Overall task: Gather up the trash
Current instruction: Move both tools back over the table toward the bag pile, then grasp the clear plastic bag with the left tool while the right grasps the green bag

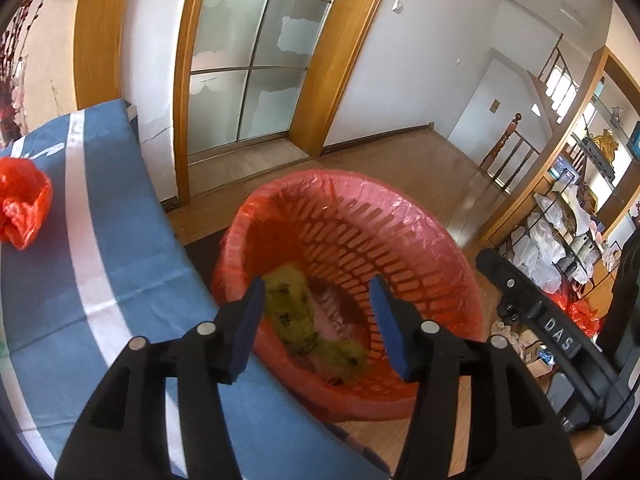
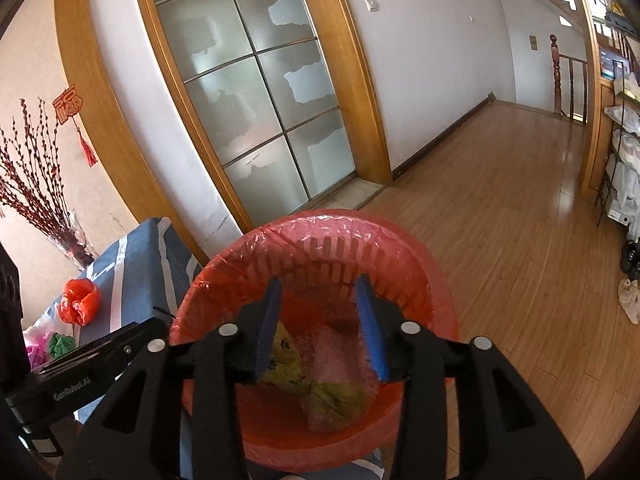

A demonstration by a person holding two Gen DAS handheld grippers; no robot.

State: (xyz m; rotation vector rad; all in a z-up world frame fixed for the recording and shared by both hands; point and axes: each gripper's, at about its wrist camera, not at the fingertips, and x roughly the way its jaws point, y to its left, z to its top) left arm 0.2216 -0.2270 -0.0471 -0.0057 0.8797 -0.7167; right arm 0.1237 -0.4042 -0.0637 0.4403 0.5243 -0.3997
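A red slotted waste basket [image 1: 424, 240] lined with a red plastic bag stands on the floor beside the blue-clothed table [image 1: 132, 264]; it also shows in the right wrist view [image 2: 320, 232]. Yellow-green and pink crumpled bags [image 1: 304, 316] lie inside it [image 2: 332, 396]. My left gripper [image 1: 318, 320] is open and empty over the basket's near rim. My right gripper [image 2: 320, 324] is open and empty above the basket mouth. A crumpled red bag [image 1: 22, 200] lies on the table, seen also in the right wrist view [image 2: 78, 300].
Pink and green scraps [image 2: 52, 346] lie on the table's left part. A vase of red branches [image 2: 72, 240] stands at the table's far end. A frosted glass door [image 2: 256, 88] is behind. Shelves with white bags [image 1: 552, 236] stand right. Wooden floor [image 2: 500, 208] stretches right.
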